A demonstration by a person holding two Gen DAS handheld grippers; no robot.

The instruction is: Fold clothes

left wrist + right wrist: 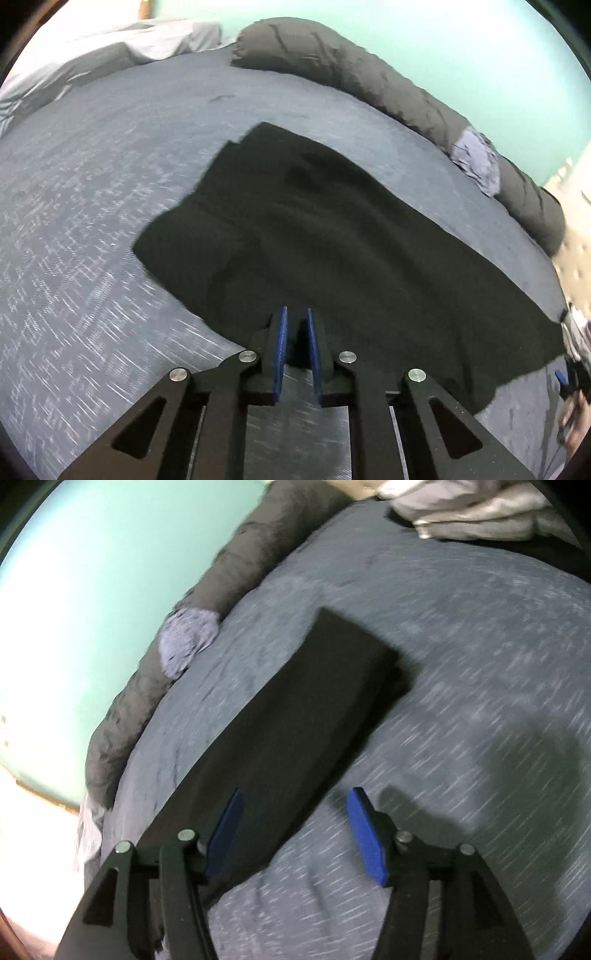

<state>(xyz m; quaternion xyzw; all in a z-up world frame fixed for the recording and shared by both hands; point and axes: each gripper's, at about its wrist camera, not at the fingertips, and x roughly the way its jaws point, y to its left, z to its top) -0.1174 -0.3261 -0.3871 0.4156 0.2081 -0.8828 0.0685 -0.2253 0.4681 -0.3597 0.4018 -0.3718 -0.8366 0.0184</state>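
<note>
A black garment point(314, 236) lies spread flat on the blue-grey bedspread point(92, 258). In the left wrist view its near edge sits between the blue pads point(280, 347) of my left gripper point(296, 314), which is shut on it. In the right wrist view the same garment point(295, 720) shows as a long dark strip running away from me. My right gripper point(297, 792) is open just above the strip's near end, its left pad point(225, 834) over the cloth and its right pad point(365, 834) over bare bedspread point(461, 664). The right gripper point(570, 369) also shows at the left view's right edge.
A rolled dark grey duvet point(388, 85) runs along the bed's far side against a mint-green wall point(461, 44), with a bluish crumpled cloth point(476, 162) on it. Pale folded bedding point(469, 513) lies at the far corner. A light floor point(576, 236) shows past the bed's edge.
</note>
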